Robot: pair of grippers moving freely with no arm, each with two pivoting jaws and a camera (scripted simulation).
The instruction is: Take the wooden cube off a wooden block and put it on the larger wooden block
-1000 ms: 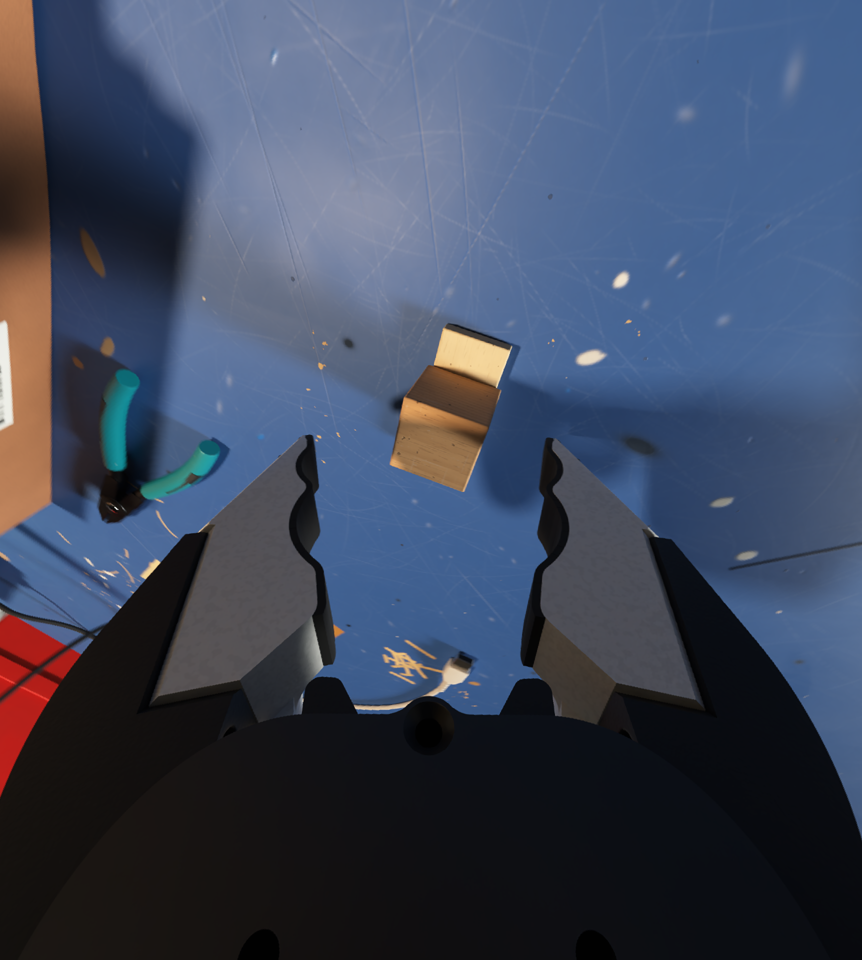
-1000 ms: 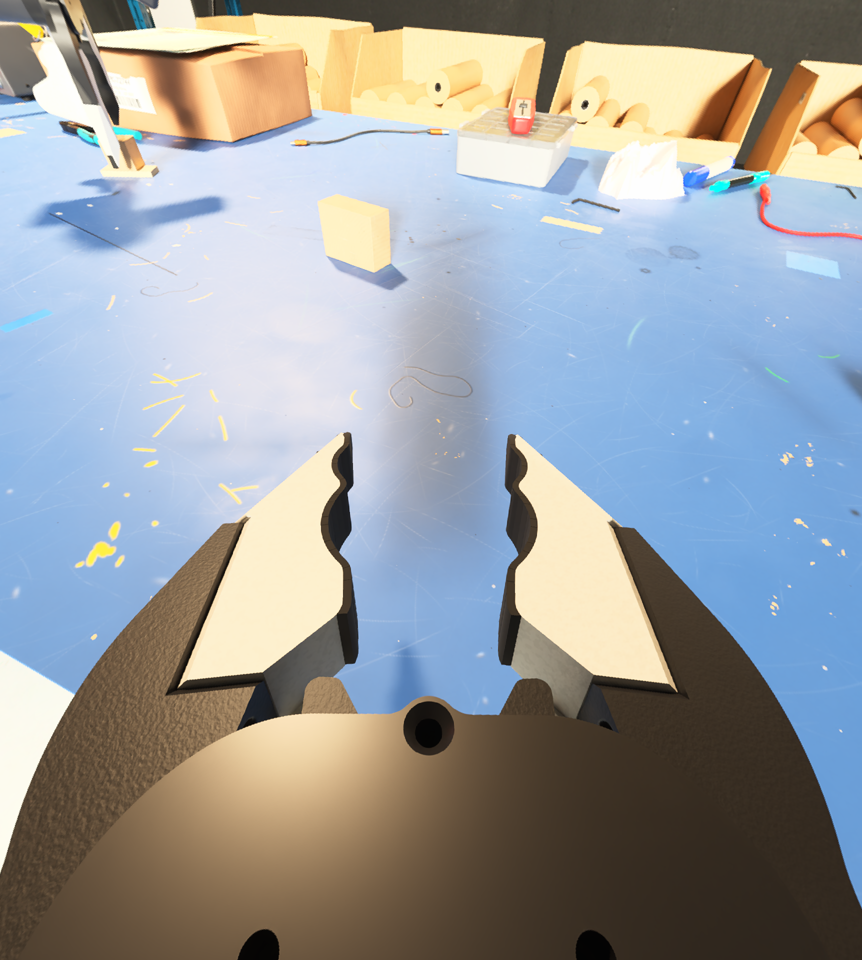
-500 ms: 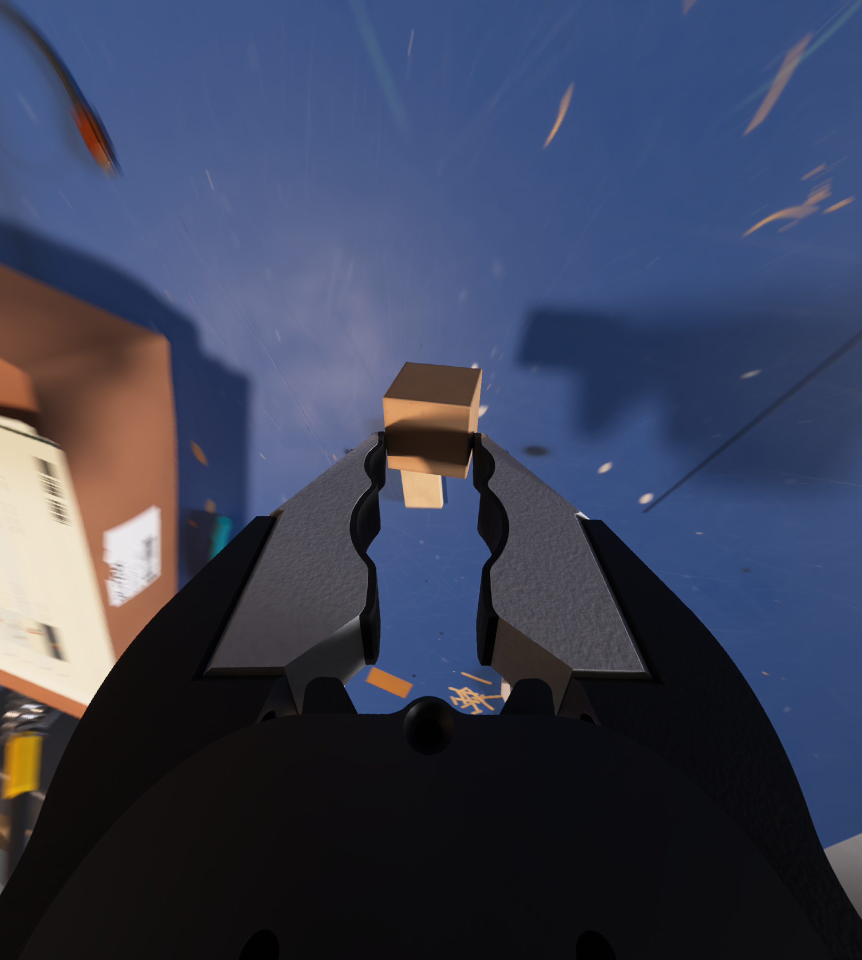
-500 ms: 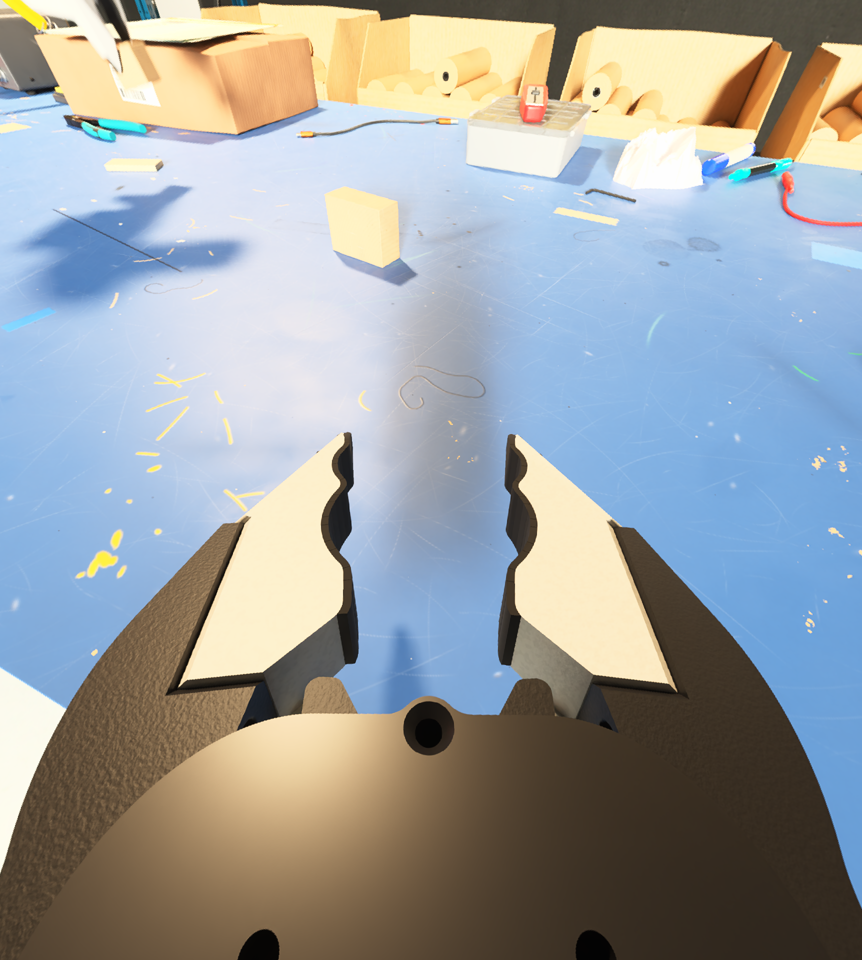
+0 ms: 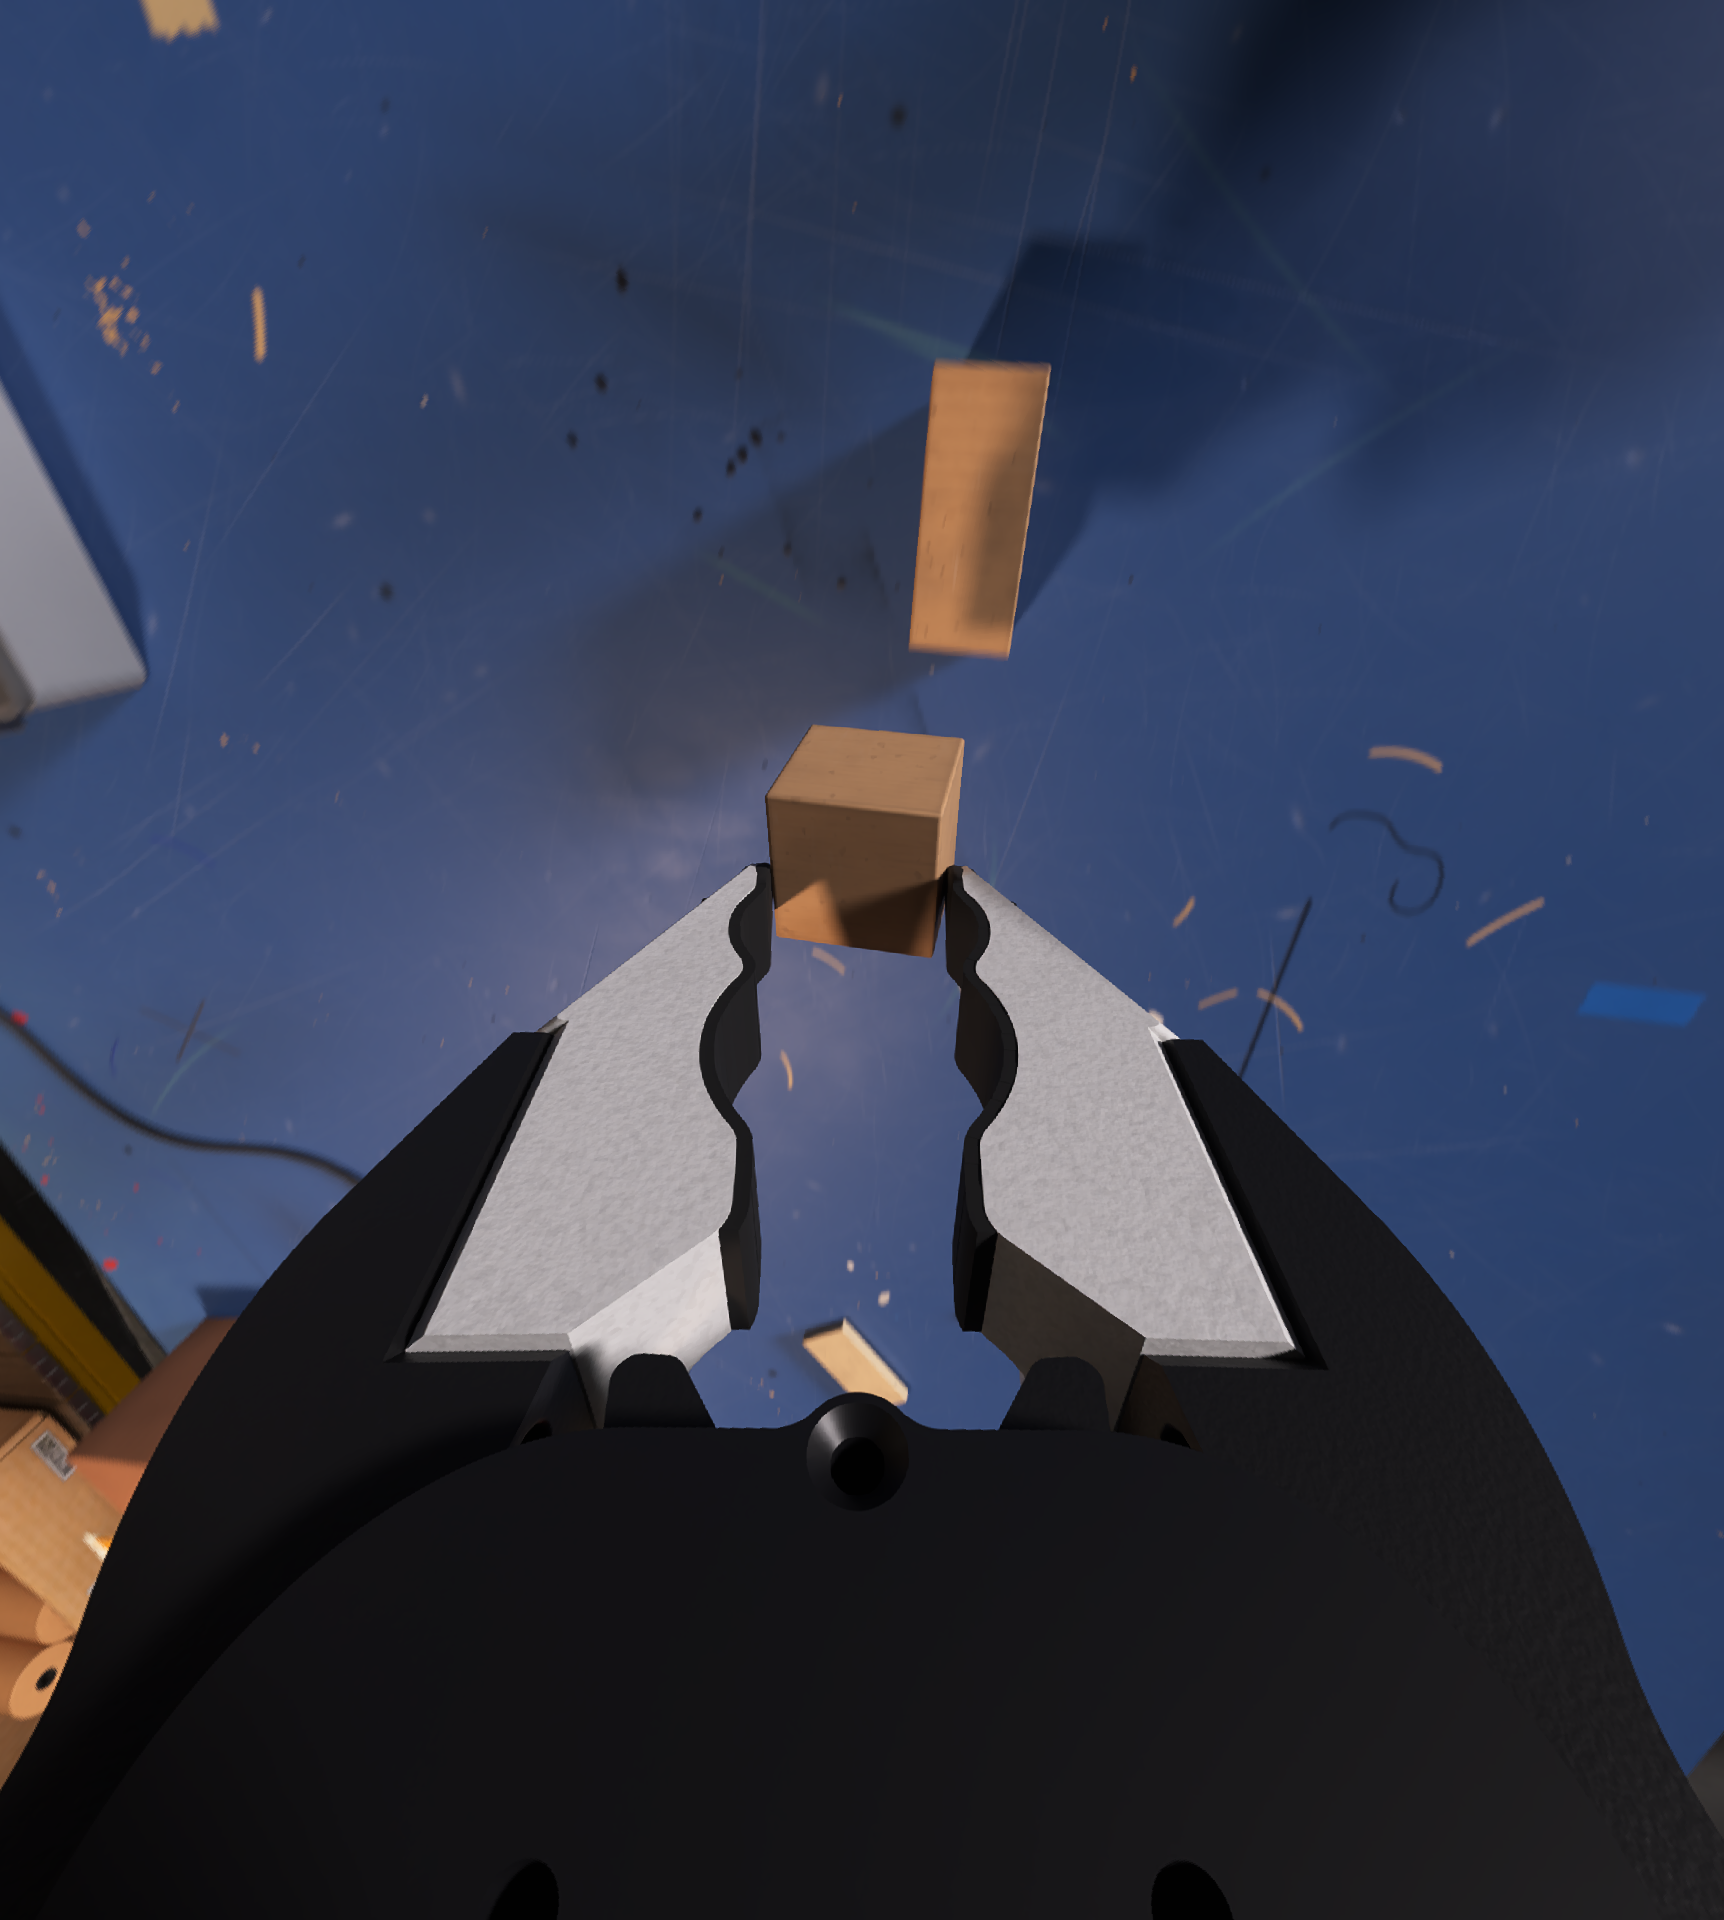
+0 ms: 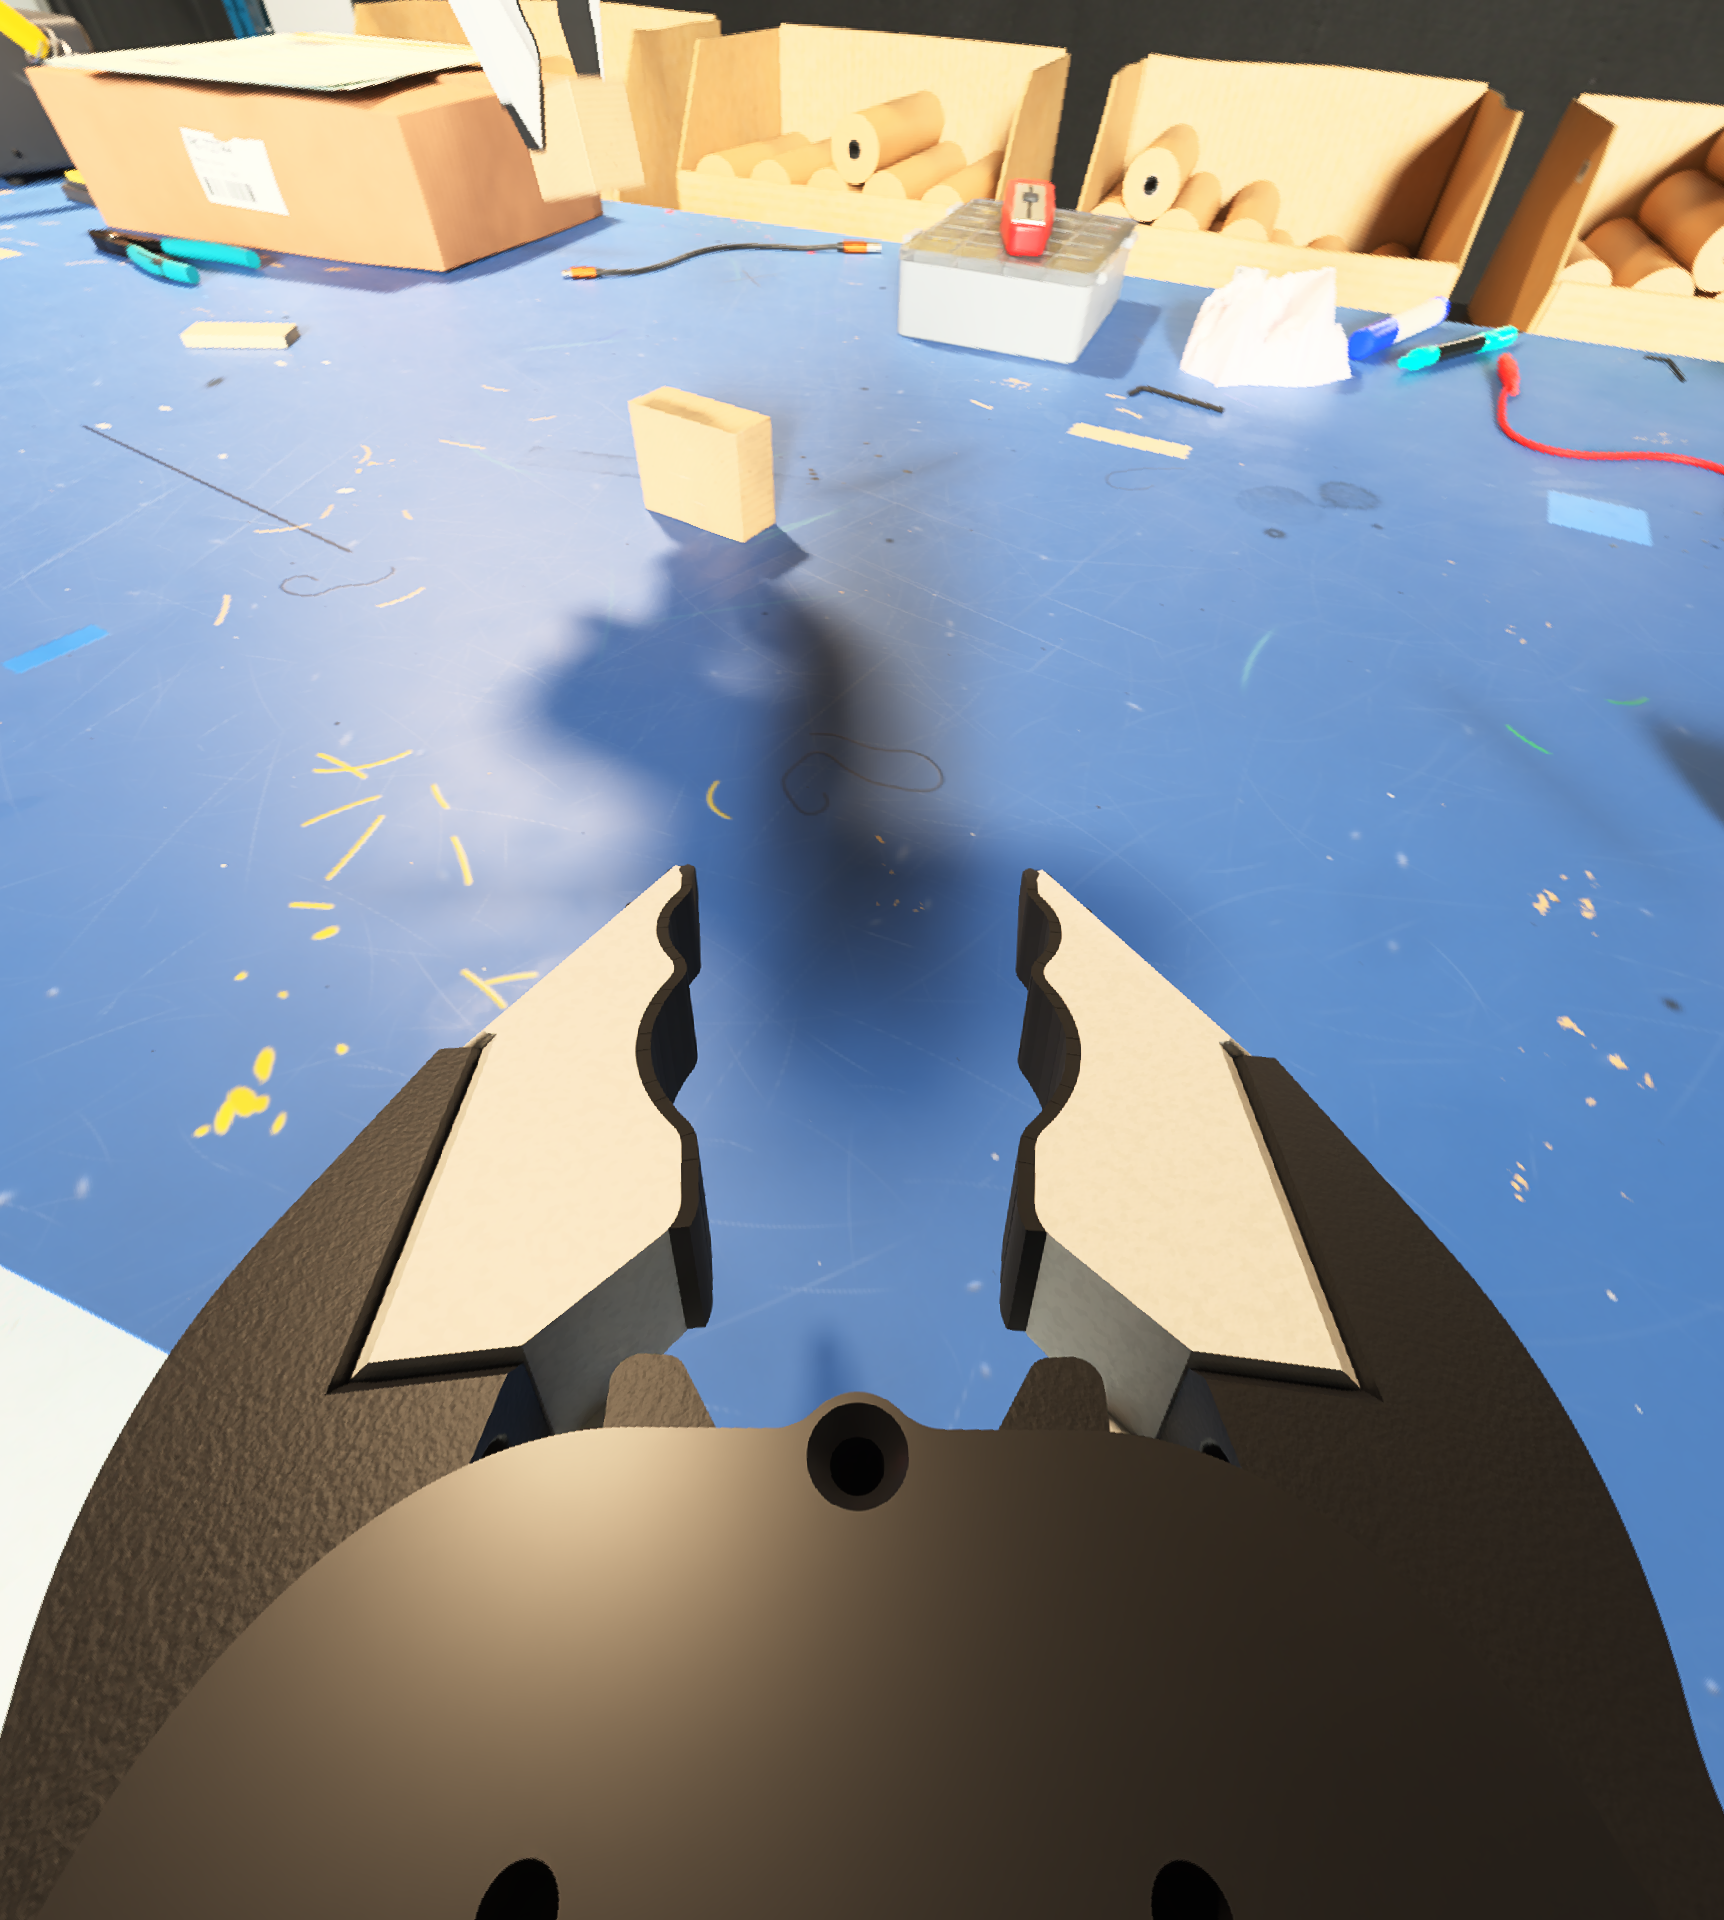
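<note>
My left gripper [image 5: 853,883] is shut on the wooden cube [image 5: 863,821] and holds it in the air above the blue table. The larger wooden block [image 5: 977,509] stands on edge on the table just beyond and slightly right of the cube. The small flat wooden block [image 5: 853,1361] lies on the table behind, seen between the finger bases. In the right wrist view the larger block [image 6: 702,462] stands ahead and the flat block [image 6: 240,335] lies far left. My right gripper [image 6: 858,894] is open and empty, low over the table. The left gripper's fingers [image 6: 515,73] show at the top edge.
A cardboard box [image 6: 318,156] and teal pliers [image 6: 172,255] are at the back left. A grey box [image 6: 1014,281], crumpled white paper [image 6: 1263,332], markers and a red cable [image 6: 1616,457] are at the back right. Bins of cardboard rolls [image 6: 889,135] line the back edge.
My left gripper closed on the cube, lifted it off the flat block and carried it over near the larger block. My right gripper stayed open and barely moved.
</note>
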